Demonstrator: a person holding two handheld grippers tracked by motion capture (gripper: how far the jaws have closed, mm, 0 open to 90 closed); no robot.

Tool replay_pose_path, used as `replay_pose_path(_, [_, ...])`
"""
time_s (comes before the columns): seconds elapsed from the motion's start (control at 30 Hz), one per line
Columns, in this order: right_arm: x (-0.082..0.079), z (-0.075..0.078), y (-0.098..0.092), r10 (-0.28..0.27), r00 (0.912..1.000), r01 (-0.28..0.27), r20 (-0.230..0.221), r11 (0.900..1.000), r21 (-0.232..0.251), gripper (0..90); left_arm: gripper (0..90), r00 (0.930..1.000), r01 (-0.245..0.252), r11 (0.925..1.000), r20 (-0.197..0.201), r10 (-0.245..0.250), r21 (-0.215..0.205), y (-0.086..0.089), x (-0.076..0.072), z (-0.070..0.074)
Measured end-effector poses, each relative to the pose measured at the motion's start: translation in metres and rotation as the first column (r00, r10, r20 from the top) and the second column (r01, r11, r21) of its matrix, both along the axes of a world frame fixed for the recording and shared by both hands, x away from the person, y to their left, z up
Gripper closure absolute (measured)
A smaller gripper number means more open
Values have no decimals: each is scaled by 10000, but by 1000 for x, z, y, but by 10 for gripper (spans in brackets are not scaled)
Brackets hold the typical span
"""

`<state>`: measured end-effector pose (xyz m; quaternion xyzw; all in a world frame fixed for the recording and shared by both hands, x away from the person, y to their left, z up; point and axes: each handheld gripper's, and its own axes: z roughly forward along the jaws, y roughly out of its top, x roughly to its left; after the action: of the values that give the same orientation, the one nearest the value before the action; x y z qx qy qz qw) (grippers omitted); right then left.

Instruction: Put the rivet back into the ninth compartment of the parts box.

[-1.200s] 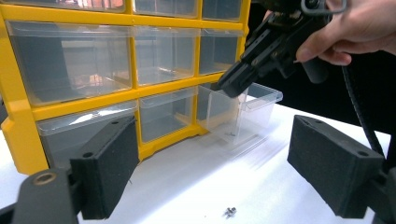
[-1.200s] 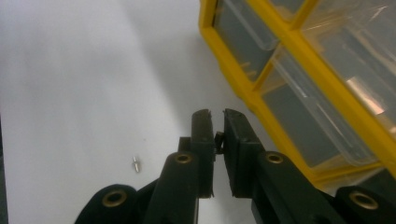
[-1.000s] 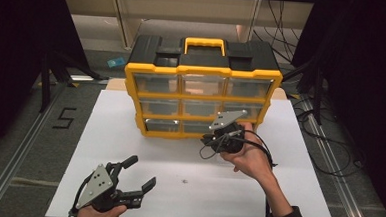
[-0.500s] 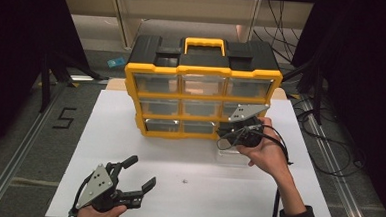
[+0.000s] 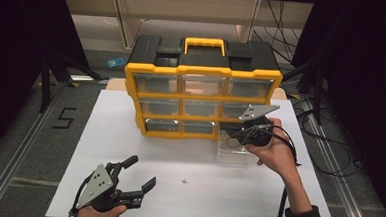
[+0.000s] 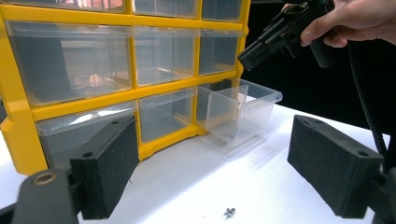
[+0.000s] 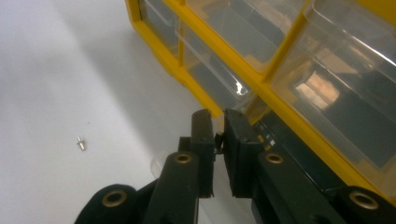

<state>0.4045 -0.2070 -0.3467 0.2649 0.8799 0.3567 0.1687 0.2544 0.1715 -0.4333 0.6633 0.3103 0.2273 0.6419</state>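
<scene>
Right claw (image 5: pixel 241 132) nearly closed over pulled-out clear drawer (image 6: pixel 238 111)

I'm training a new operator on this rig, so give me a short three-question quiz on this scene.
1. True or false: the left gripper is open.
2. Which drawer of the yellow organizer is pulled out: (a) top left, (b) middle, (c) bottom right?
3. What small loose thing lies on the white table?

Key: 1 true. 2 c, the clear drawer, beside the right gripper. 3 a small metal screw.
</scene>
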Motion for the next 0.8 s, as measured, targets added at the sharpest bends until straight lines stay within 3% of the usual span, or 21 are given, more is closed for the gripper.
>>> replay_pose_path(0.13, [0, -2, -2, -224, 9995, 223, -212, 9997, -34, 833, 160, 10000, -7, 10000, -15, 7, 33, 0, 0, 0])
replay_pose_path(0.2, [1, -5, -3, -370, 9993, 370, -73, 9993, -34, 834, 160, 10000, 7, 10000, 18, -7, -12, 0, 0, 0])
replay_pose_path(0.8, [11, -33, -2, -562, 9946, 505, -872, 9965, -667, 825, 160, 10000, 8, 10000, 7, -8, 13, 0, 0, 0])
